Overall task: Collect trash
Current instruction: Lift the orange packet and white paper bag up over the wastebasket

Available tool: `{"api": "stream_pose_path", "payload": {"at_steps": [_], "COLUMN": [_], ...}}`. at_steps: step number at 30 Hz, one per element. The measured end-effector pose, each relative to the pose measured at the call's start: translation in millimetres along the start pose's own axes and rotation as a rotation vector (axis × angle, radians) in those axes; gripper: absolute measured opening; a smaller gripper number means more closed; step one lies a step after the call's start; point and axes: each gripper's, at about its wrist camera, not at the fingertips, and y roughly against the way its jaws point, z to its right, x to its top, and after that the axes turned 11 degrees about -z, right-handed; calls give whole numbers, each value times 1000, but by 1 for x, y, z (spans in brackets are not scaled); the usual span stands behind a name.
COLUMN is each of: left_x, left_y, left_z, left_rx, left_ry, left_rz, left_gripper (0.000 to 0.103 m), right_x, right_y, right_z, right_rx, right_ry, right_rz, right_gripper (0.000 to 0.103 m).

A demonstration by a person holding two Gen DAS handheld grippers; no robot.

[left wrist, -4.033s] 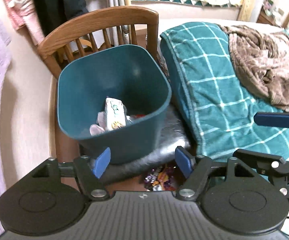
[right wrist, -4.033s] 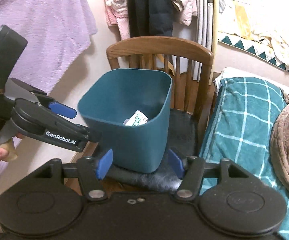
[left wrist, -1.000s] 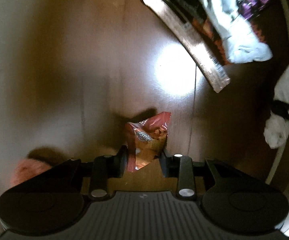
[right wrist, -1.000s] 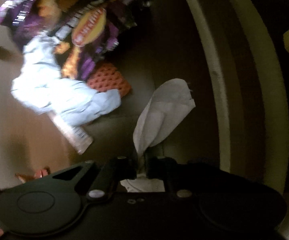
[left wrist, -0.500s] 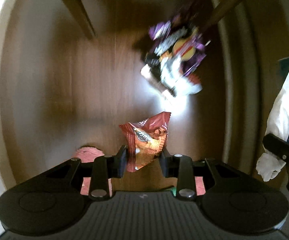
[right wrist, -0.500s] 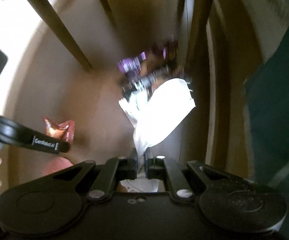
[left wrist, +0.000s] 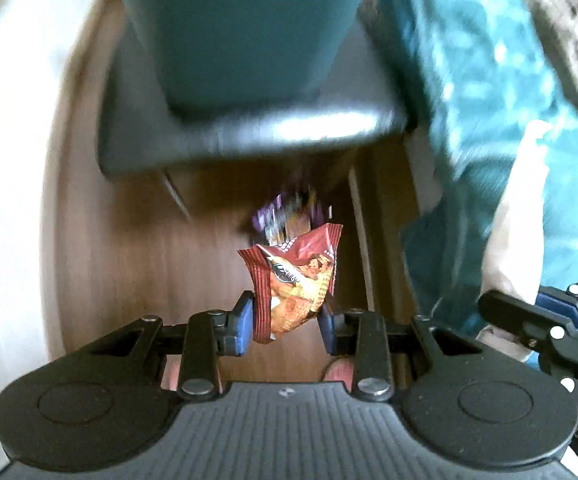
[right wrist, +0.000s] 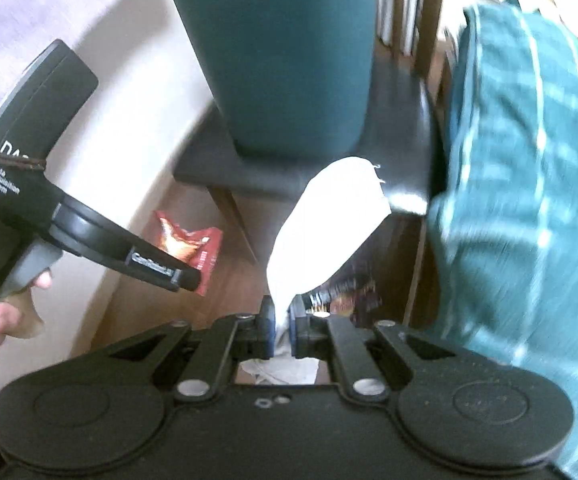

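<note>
A: What's in front of you, biggest thing first?

B: The teal blanket point(right wrist: 529, 160) fills my right side. Next is the chair point(right wrist: 401, 92), with the teal bin point(right wrist: 289, 60) standing on its dark seat. From here I see only the bin's outer wall, not its mouth, so I can't tell what's inside.

A: And your hands?

B: My left gripper point(left wrist: 287, 322) is closed partway on a red snack wrapper point(left wrist: 297, 276), pinched by its lower end between the blue pads, the rest sticking up free. My right gripper point(right wrist: 283, 328) is nearly fully closed on a white tissue point(right wrist: 329, 232), which fans out above the jaws. Both point steeply down, in front of the seat and below the bin's rim.

A: So how far along are you?

B: Two pieces are picked up but not binned yet. I judge the next step is carrying both over the rim and letting go.

A: Anything left?

B: Yes. On the wood floor point(left wrist: 129, 260) under the chair there's a blurred purple packet point(left wrist: 285, 216), and the right view shows more dark wrappers point(right wrist: 349, 296) down there. I can't make out how many.
</note>
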Motion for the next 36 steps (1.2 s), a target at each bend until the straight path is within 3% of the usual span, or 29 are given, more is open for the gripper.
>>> {"api": "stream_pose_path", "payload": {"at_steps": [7,12,18,22,26,36], "left_x": [24,37,67,91,138,246], "left_y": [111,182,239,251,237,160], "left_z": [21,28,12,-4,-19,-48], "left_rx": [4,70,81,85,84,91], "left_ry": [37,86,132,106,46,-120], "left_rz": [194,332,417,422,387,160], "left_gripper": [33,33,33,33,33,33], "right_x": [49,82,125,155,193,281], "right_y": [94,156,207,212,196,92], "right_z": [3,13,12,11,8,7], "right_rx": [-10,-10,-28,-28,-36,-43], "right_ry": [95,167,255,261,245,115], "right_rz": [163,271,361,373,349,181], "right_gripper": [6,6,6,6,6,6]}}
